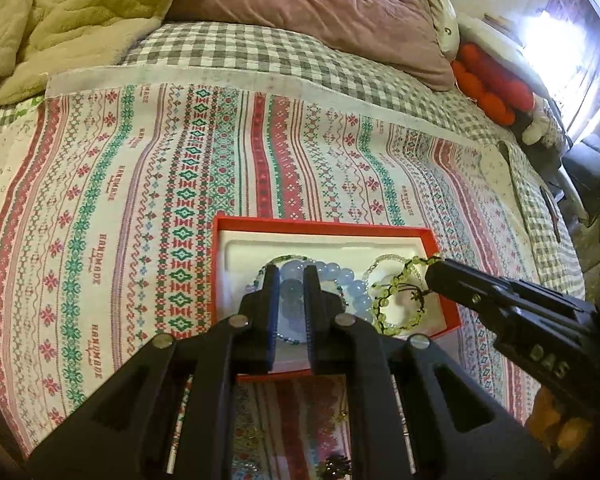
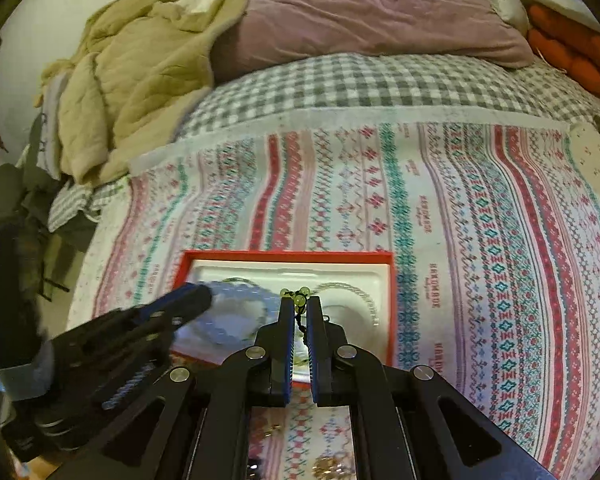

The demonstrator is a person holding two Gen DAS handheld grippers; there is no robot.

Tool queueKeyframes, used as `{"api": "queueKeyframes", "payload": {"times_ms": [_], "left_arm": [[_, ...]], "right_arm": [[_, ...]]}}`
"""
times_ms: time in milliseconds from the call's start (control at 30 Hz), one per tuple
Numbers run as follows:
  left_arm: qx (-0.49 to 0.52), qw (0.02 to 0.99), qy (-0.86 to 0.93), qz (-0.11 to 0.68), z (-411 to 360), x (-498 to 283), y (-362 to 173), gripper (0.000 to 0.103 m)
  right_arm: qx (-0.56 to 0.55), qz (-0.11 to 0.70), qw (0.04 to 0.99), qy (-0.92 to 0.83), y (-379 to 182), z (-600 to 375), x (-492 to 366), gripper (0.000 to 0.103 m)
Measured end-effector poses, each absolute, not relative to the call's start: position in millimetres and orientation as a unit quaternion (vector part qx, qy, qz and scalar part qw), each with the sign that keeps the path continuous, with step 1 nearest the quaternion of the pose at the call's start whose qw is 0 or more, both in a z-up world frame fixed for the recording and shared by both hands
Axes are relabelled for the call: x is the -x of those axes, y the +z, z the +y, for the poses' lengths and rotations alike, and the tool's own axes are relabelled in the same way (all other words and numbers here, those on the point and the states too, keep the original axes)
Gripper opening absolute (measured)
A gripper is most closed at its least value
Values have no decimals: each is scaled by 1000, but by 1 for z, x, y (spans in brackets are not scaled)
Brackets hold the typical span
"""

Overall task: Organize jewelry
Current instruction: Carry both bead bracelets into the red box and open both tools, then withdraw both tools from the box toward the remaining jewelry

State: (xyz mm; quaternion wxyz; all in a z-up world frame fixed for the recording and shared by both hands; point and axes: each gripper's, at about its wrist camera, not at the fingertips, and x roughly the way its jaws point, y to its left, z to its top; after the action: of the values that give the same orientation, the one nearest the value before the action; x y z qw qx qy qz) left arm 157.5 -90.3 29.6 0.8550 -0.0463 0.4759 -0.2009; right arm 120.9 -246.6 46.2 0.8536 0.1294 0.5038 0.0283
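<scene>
- Left side first: the patterned cloth (image 1: pixel 100 200) is spread over the bed, I'd guess as a flat work surface so small pieces don't vanish into the checked sheet (image 1: pixel 260 48).
- The red box (image 1: pixel 320 227) sits near the front edge of that cloth, with a white molded insert so the bracelets stay put.
- The left gripper (image 1: pixel 291 276) is over the left half of the box, jaws narrowed onto the pale blue bead bracelet (image 1: pixel 352 284). Big, round, milky beads, chunky. Looks like it's being lowered into its spot.
- To the right, the right gripper (image 2: pixel 300 306) is pinched nearly shut on the green bead bracelet (image 1: pixel 396 304), gripping near its dark cord knot. Small, yellowish-green, glassy beads, hanging loose into the box's right half.
- A thin clear-bead bracelet (image 2: pixel 364 296) already lies in the right half.
</scene>
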Motion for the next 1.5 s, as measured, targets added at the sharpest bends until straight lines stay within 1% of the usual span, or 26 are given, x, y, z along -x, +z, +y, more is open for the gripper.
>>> {"api": "queueKeyframes", "payload": {"times_ms": [167, 200, 267, 300, 367, 400, 467, 567, 600, 667, 700, 733, 800, 867, 900, 933, 1000, 1100, 1167, 1200, 1500], "left_arm": [[25, 861, -194, 469, -92, -156, 32, 14], [20, 863, -192, 467, -92, -155, 34, 14], [15, 863, -193, 466, -91, -153, 38, 23], [12, 864, -193, 465, -90, -151, 39, 26], [0, 867, -189, 460, -89, -146, 45, 38], [-4, 869, -187, 459, -88, -144, 47, 42], [-10, 871, -184, 455, -84, -137, 53, 59], [-17, 873, -173, 455, -79, -128, 57, 74], [-19, 873, -169, 458, -77, -126, 57, 76], [-23, 871, -161, 463, -74, -119, 57, 81], [-25, 870, -158, 467, -73, -115, 55, 82], [-27, 868, -156, 471, -71, -112, 54, 84], [-28, 862, -152, 483, -69, -106, 51, 88], [-26, 857, -149, 492, -66, -100, 48, 98], [-26, 857, -146, 494, -64, -96, 47, 99], [-27, 858, -144, 493, -63, -92, 48, 101], [-30, 858, -142, 492, -61, -84, 48, 102], [-36, 858, -138, 494, -58, -76, 47, 102], [-39, 856, -136, 497, -56, -72, 44, 102], [-39, 854, -136, 500, -55, -71, 43, 102], [-34, 847, -132, 515, -35, -63, 29, 102]], "right_arm": [[-118, 499, 859, 11, 42, -254, -124, 7], [-117, 497, 860, 11, 43, -254, -125, 11], [-114, 500, 859, 12, 46, -254, -124, 16], [-111, 501, 858, 13, 48, -253, -124, 16], [-101, 502, 859, 13, 51, -251, -122, 16], [-96, 504, 858, 13, 53, -251, -119, 16], [-93, 507, 857, 14, 55, -252, -114, 17], [-87, 507, 857, 13, 60, -254, -105, 20], [-86, 507, 858, 11, 62, -255, -101, 24], [-85, 506, 858, 8, 65, -257, -93, 40], [-86, 504, 859, 7, 67, -258, -90, 60], [-83, 498, 863, 7, 70, -258, -83, 67], [-71, 498, 864, 9, 73, -256, -75, 67], [-66, 499, 864, 13, 74, -255, -69, 67], [-64, 501, 863, 13, 74, -254, -64, 71], [-62, 503, 862, 12, 74, -254, -61, 77], [-57, 502, 863, 10, 74, -253, -55, 84], [-38, 499, 866, 8, 75, -249, -43, 89], [-27, 501, 865, 9, 73, -247, -38, 97], [-23, 503, 864, 9, 71, -246, -36, 103], [4, 528, 849, 11, 50, -245, -21, 103]]}}
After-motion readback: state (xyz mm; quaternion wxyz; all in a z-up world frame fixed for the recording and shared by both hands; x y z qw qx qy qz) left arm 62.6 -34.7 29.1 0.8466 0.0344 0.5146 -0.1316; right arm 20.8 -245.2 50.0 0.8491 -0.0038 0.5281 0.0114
